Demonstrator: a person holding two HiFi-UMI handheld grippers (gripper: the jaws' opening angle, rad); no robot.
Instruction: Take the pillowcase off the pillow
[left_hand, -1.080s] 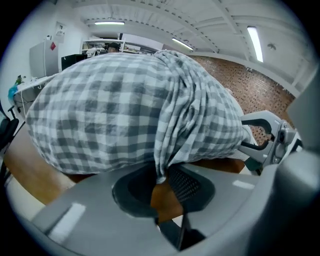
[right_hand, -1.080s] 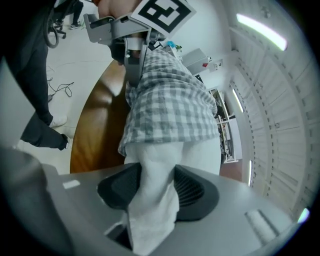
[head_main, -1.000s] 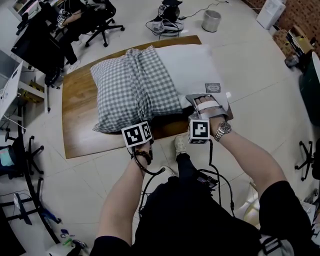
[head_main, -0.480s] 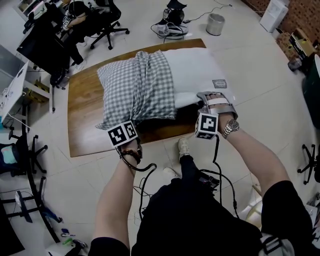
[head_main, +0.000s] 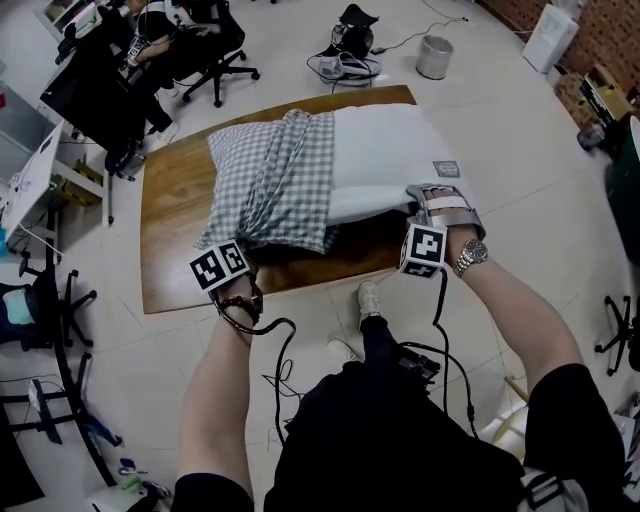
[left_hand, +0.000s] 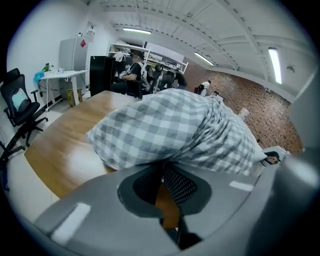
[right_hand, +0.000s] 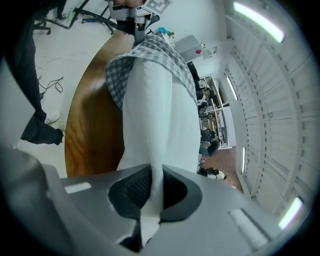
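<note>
Wooden table (head_main: 170, 220), pillowcase (head_main: 270, 185) pinched in left tool (head_main: 243, 245), pillow (head_main: 385, 150) in right tool (head_main: 414, 200)

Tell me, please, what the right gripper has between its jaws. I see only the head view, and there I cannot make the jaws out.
Observer: In the right gripper view, the right gripper is shut on a fold of the white pillow. The fabric runs down between the pads.
Operator: And the left gripper? Is it empty?
Observer: No. In its own view, the left gripper is shut on the edge of the checked pillowcase, which is pinched at the tips.
Operator: Does the fabric also go deeper between those jaws?
Observer: It seems not. Behind the tips, the wooden table shows through a small gap.
</note>
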